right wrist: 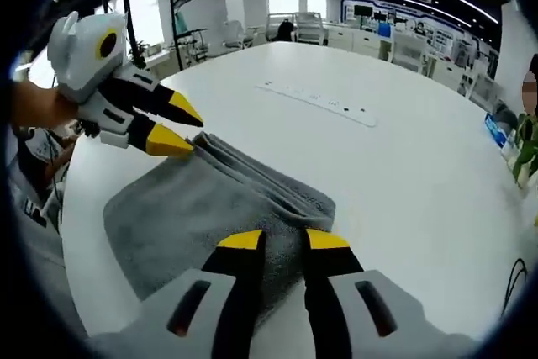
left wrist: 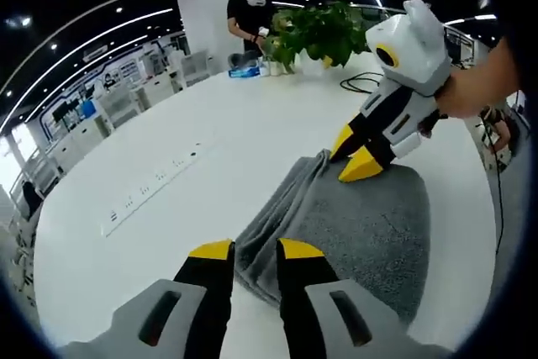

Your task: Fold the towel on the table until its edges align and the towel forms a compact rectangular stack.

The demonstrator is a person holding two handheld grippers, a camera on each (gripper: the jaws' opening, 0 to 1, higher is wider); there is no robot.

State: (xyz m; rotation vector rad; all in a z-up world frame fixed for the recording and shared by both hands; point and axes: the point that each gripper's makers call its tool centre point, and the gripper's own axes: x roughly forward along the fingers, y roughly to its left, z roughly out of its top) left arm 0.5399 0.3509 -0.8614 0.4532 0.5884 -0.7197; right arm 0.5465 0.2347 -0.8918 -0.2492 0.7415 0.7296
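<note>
A grey towel (left wrist: 361,224) lies folded on the white table (left wrist: 252,124), with a bunched, rolled fold along its left side. My left gripper (left wrist: 256,250) is open at the towel's near corner, and the cloth lies between its yellow tips. My right gripper (left wrist: 353,155) is open too, its tips over the towel's far edge. In the right gripper view the towel (right wrist: 193,208) runs under my right gripper (right wrist: 283,241), and the left gripper (right wrist: 175,126) sits open at the opposite end of the fold.
A white power strip (left wrist: 151,182) (right wrist: 319,100) is set into the table beside the towel. At the far end are a potted plant (left wrist: 315,31), a black cable (left wrist: 361,81), a blue pack (left wrist: 244,71) and a standing person (left wrist: 250,14). The table edge (right wrist: 76,233) runs close to the towel.
</note>
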